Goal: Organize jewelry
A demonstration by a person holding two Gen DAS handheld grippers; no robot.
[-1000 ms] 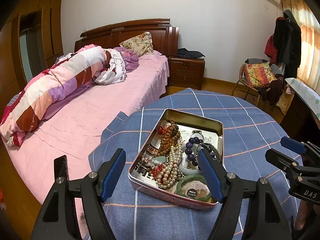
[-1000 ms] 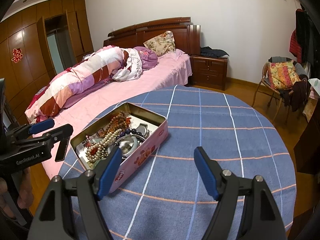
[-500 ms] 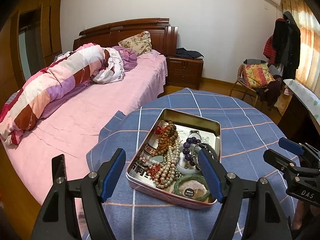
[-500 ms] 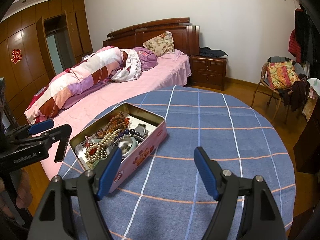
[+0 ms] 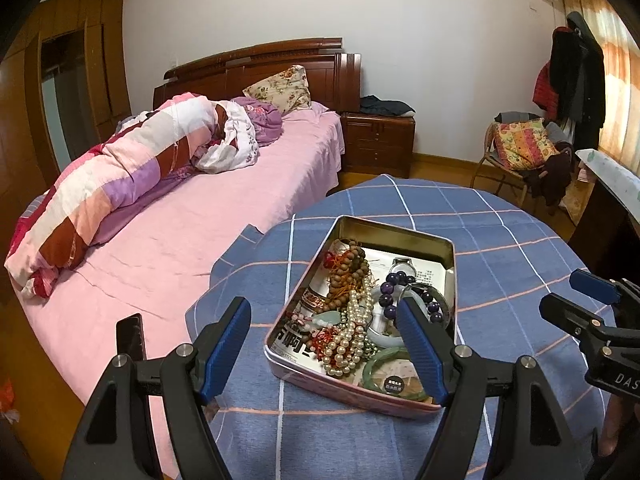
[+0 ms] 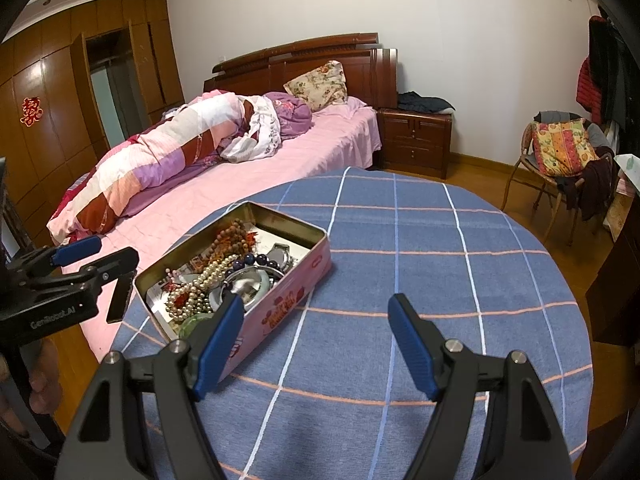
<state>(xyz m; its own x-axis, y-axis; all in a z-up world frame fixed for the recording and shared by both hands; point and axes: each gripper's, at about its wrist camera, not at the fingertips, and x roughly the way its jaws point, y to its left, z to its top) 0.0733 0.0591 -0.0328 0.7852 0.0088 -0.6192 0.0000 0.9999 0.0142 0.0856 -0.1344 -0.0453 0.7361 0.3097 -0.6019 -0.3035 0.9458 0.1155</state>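
Observation:
An open pink tin (image 5: 394, 230) sits on the round table's blue checked cloth (image 5: 500, 248). It holds a pearl necklace (image 5: 352, 336), brown wooden beads (image 5: 346, 276), purple beads (image 5: 394, 284), a green bangle (image 5: 380, 364) and a watch (image 5: 401, 266). My left gripper (image 5: 322, 308) hovers open just short of the tin's near end, holding nothing. My right gripper (image 6: 315, 300) is open over bare cloth to the right of the tin (image 6: 296, 300), also holding nothing. Each gripper shows in the other's view: the right gripper (image 5: 592, 300) and the left gripper (image 6: 108, 254).
A pink bed (image 5: 200, 220) with a rolled quilt lies left of the table. A wooden nightstand (image 5: 378, 140) stands behind it, and a chair (image 5: 520, 144) with a cushion at the back right. Dark furniture (image 5: 600, 216) flanks the table's right side. A hand (image 6: 40, 380) grips the left tool.

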